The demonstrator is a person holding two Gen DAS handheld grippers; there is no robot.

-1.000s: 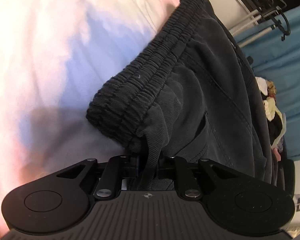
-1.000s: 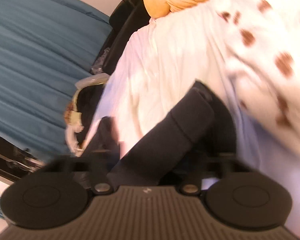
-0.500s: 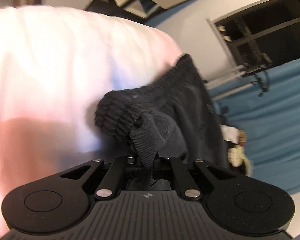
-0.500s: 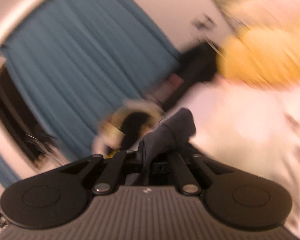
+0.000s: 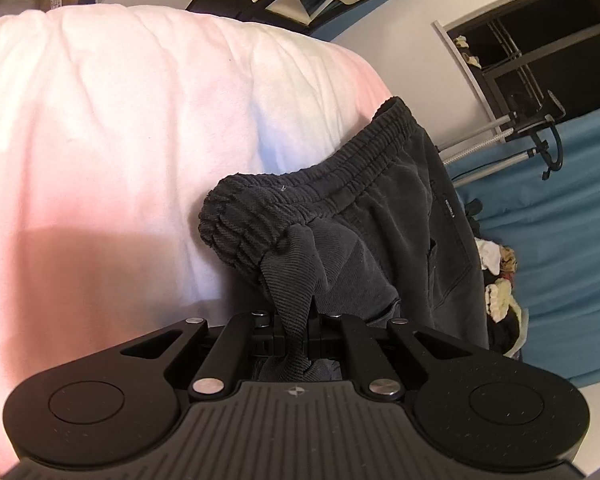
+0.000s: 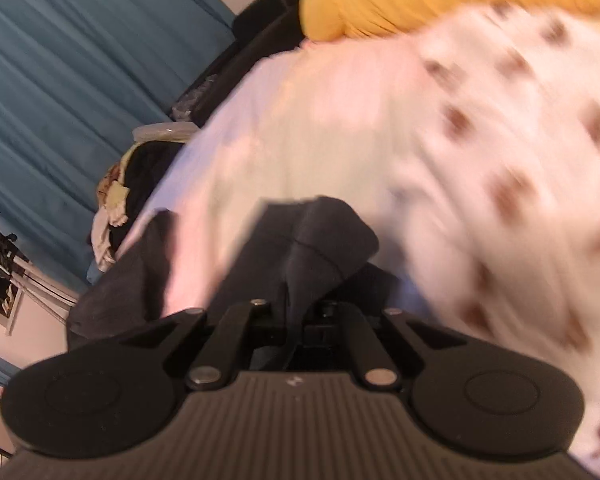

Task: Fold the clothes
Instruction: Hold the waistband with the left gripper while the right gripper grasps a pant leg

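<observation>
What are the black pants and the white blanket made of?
The black pants with the ribbed elastic waistband look like soft, matte knitted cotton, maybe sweatpant fleece: fine ribs show in the cloth and the waistband is gathered into puckers. The fluffy white blanket under them looks like plush fleece or a padded quilt: it is puffy, with soft creases and no shine. The fibre itself can't be told for certain.

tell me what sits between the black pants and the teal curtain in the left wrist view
In the left wrist view, a heap of mixed clothes, cream, white and dark pieces, lies between the black pants and the teal curtain.
</observation>
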